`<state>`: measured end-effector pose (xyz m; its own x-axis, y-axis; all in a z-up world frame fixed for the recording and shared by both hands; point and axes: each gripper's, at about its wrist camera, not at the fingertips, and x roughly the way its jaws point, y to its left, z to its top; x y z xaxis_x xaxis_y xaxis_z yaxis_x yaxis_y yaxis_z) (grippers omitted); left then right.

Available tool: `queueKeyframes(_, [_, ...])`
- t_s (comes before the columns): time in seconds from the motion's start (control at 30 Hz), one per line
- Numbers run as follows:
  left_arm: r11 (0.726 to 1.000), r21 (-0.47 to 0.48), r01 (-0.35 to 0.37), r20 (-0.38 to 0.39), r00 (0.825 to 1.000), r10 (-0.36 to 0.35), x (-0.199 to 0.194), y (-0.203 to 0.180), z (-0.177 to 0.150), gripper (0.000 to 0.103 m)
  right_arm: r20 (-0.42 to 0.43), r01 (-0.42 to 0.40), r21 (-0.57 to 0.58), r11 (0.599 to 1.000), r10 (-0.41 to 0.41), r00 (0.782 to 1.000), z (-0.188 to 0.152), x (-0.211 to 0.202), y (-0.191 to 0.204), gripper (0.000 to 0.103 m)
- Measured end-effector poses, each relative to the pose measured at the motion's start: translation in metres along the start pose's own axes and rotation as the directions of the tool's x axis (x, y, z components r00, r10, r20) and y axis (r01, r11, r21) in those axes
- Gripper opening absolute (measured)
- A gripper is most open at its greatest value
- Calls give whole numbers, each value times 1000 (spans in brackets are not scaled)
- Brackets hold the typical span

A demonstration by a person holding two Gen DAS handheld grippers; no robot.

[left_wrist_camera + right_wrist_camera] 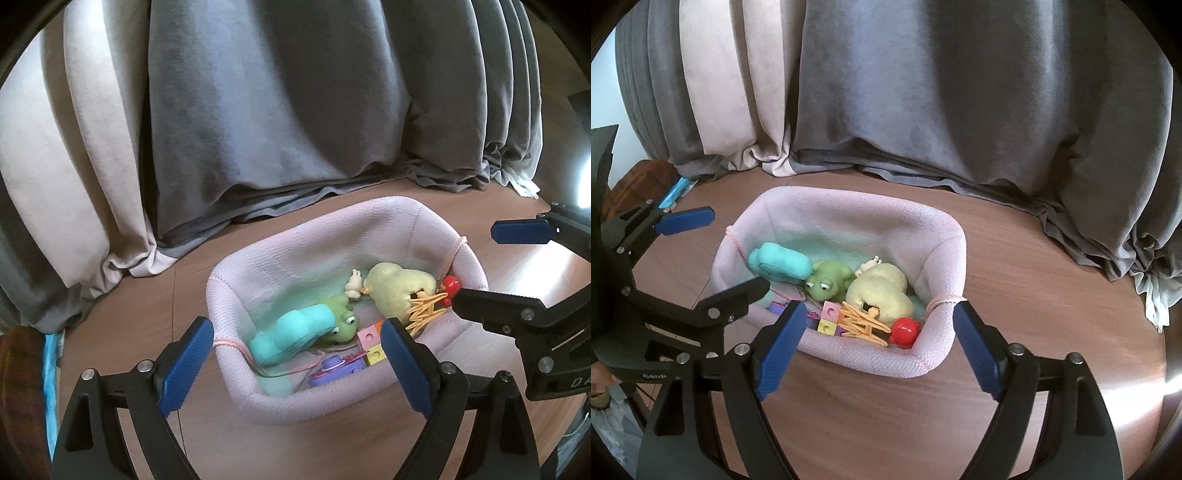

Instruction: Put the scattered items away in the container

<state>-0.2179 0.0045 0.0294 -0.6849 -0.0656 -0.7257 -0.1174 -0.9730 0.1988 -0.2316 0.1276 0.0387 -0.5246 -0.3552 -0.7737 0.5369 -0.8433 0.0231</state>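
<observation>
A soft pink basket [280, 406] [871, 363] sits on the wooden surface and holds the toys: a teal plush [284, 332] [779, 264], a green frog [341, 317] [827, 278], a pale yellow plush [397, 290] [882, 291], pink and yellow cubes [371, 345] [829, 317], orange sticks [424, 308] [862, 321], a red toy [451, 285] [905, 330] and a purple piece [334, 365]. My left gripper [295, 325] [738, 251] hangs open over the basket's left end. My right gripper [879, 310] [476, 264] hangs open over its right end. Neither holds anything.
Grey and beige curtains [258, 129] [923, 92] hang behind the basket and pool on the floor. A light blue item [674, 192] and a brown object [18, 369] lie at the left. Bare wood [1034, 277] surrounds the basket.
</observation>
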Motion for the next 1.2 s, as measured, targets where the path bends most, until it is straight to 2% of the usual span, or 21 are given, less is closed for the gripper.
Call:
queueKeyframes(0.47, [999,-44,2,0,1000,-2,-11,6,-9,90,-11,11,18,1000,-11,1000,-9,-7,2,89])
queueKeyframes(0.63, [999,-48,10,-11,1000,-10,-11,5,-15,90,-17,44,6,999,-44,999,-13,-8,5,90])
queueKeyframes(1.2, [999,-53,9,0,1000,-9,-17,7,-17,90,-19,24,-9,1000,-25,1000,-15,-16,17,92])
